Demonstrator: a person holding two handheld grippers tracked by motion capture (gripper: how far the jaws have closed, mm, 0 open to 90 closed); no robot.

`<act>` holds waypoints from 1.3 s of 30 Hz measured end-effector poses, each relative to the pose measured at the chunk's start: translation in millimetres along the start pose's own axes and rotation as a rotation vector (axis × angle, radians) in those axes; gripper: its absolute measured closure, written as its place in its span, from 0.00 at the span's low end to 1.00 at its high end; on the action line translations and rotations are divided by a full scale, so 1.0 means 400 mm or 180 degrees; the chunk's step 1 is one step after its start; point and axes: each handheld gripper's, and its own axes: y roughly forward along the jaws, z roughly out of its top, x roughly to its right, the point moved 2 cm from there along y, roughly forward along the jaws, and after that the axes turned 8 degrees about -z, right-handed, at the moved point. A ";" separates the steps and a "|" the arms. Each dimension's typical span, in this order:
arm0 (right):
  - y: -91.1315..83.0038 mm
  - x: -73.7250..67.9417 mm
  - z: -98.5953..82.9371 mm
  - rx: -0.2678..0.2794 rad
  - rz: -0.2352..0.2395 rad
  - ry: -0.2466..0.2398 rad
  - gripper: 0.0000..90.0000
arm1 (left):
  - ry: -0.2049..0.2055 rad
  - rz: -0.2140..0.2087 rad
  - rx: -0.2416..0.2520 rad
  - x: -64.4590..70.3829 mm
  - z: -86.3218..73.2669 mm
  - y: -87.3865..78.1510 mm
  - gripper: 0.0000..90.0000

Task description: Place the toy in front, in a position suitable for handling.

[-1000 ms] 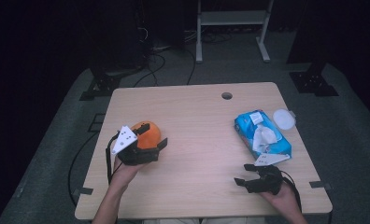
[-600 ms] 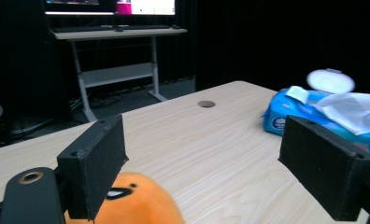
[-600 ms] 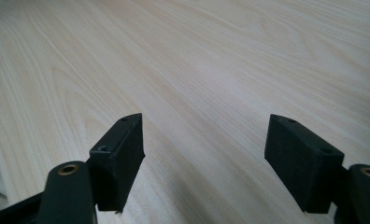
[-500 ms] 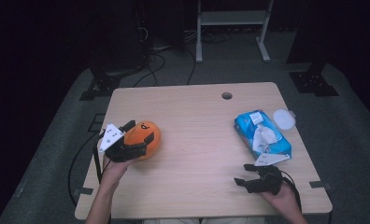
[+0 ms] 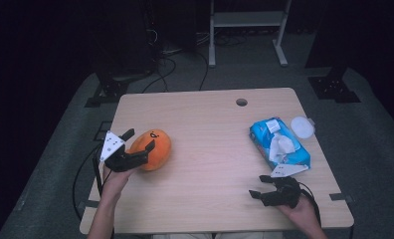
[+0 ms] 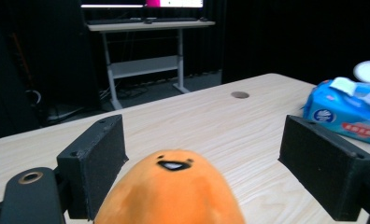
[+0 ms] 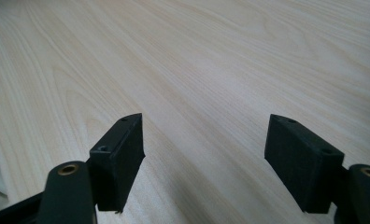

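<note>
two grippers are at the table, and the risks sit mostly with the left one. the left gripper (image 5: pixel 137 145) has its jaws spread wide, one on each side of the orange plush toy (image 5: pixel 152 149), and in the left gripper view neither pad clearly presses the fabric: the left-hand pad looks just beside the toy's flank or barely brushing it, while the right-hand pad (image 6: pixel 327 167) stands well apart from it. so the toy (image 6: pixel 174 192) is between the fingers but not pinched. if the jaws close from this uneven stance, i judge that the nearer pad would meet the soft body first and shove it sideways, so it could roll or squirt out ahead of the tips instead of being caught. the plush is rounded and squashy, so a shallow bite near its top could also slip off as it lifts. the toy rests on the wooden table (image 5: pixel 215 124), its small printed face turned away from the hand, toward the far edge.

further right, a blue pack of wet wipes (image 5: pixel 279 144) lies with a white round lid (image 5: pixel 302 126) just beyond it. the right gripper (image 5: pixel 260 186) sits low near the table's front edge, just short of the pack, and its jaws are spread with bare wood between them. the orange toy is well apart from these fingers, off to their left. a careless sweep of this hand could nudge the wipes toward the table's side edge.
</note>
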 end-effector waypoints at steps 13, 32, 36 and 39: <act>0.002 -0.003 0.000 -0.0004 0.0011 0.0005 0.30 | -0.0073 0.0125 -0.0212 -0.036 -0.058 0.019 0.16; -0.004 -0.007 0.001 0.0026 0.0005 0.0010 0.30 | -0.0101 0.0073 -0.0524 -0.043 -0.101 0.056 0.40; -0.006 -0.003 0.002 0.0039 -0.0002 0.0029 0.30 | -0.0098 0.0093 -0.0636 -0.043 -0.129 0.072 0.43; -0.011 -0.005 0.004 0.0064 -0.0024 0.0021 0.30 | -0.0131 0.0144 -0.0680 -0.048 -0.130 0.077 0.47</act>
